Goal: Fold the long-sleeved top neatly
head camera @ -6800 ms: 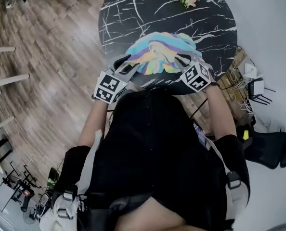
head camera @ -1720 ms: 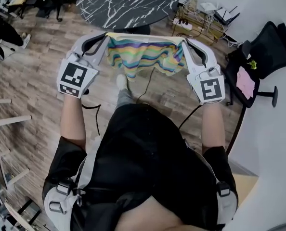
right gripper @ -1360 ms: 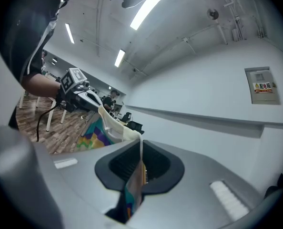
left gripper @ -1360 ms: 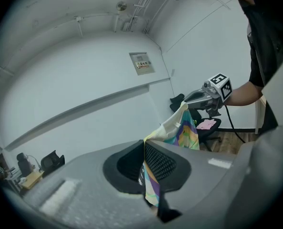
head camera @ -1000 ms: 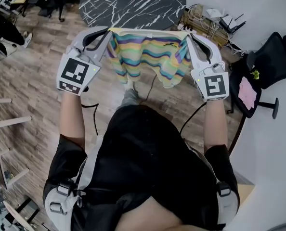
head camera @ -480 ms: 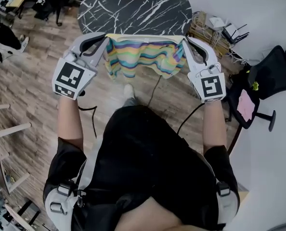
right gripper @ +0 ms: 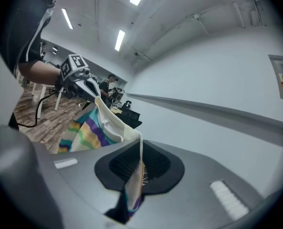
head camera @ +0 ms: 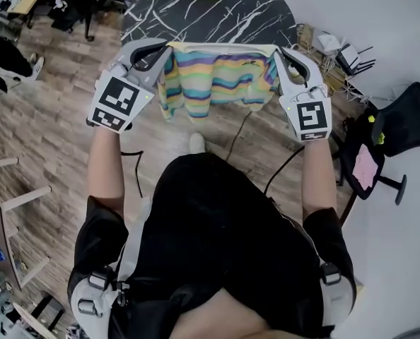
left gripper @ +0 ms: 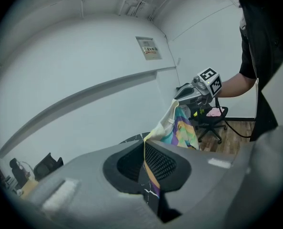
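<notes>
Head view: left claw (head camera: 162,49) and right claw (head camera: 278,52) each clamp top (head camera: 217,83); hanging folds bunched, probably hiding sleeves.

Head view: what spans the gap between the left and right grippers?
The pastel rainbow-striped long-sleeved fabric top hangs stretched between the left gripper and the right gripper, each shut on its upper edge; the head view shows this.

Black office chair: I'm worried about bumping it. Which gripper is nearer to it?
Right. The right gripper holds the striped top at the corner on the office chair side; the left gripper holds the opposite corner, farther away.
</notes>
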### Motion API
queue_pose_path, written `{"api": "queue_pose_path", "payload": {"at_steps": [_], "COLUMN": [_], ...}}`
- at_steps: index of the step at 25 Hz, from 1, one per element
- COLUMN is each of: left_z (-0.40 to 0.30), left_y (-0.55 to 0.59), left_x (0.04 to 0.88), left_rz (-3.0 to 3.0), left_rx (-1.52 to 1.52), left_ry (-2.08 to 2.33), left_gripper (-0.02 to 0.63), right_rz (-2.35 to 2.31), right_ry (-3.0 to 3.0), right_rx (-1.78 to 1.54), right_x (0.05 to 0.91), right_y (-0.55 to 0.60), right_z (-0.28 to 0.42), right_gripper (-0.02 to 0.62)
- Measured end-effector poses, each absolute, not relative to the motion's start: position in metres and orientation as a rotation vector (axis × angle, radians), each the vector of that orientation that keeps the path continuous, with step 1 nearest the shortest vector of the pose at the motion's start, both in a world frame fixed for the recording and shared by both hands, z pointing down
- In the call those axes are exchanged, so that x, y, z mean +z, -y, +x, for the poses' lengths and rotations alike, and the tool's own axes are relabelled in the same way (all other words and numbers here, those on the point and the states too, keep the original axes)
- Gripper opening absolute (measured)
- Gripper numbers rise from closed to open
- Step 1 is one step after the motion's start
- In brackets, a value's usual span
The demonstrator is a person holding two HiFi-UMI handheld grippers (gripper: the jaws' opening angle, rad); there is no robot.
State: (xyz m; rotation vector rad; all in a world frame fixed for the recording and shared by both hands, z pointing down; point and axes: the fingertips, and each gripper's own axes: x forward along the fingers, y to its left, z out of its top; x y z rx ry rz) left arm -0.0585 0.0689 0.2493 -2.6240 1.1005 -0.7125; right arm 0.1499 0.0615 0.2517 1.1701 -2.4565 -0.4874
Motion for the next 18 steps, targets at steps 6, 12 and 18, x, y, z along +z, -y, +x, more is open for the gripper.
{"api": "queue_pose_path", "payload": {"at_steps": [6, 12, 18], "left_z": [-0.070, -0.079, -0.085], "left_y": [-0.023, 0.009, 0.048], "left_x": [0.254, 0.274, 0.297], "left_rz": [-2.676, -2.703, -2.643], "left_rx": [-0.684, -0.648, -0.705], "left_ry": [-1.063, -1.148, -1.247], "left_gripper": [0.014, 0.014, 0.014], "right_rz": [1.190, 1.198, 1.161], "right_ry": [2.394, 2.379, 2.357], "right_rx": [-0.511, -0.481, -0.485], "right_x": [0.259, 0.275, 0.295], "right_y": [-0.015, 0.016, 0.059], "right_z": [0.136, 0.129, 0.123], "right_gripper": [0.020, 0.020, 0.020]}}
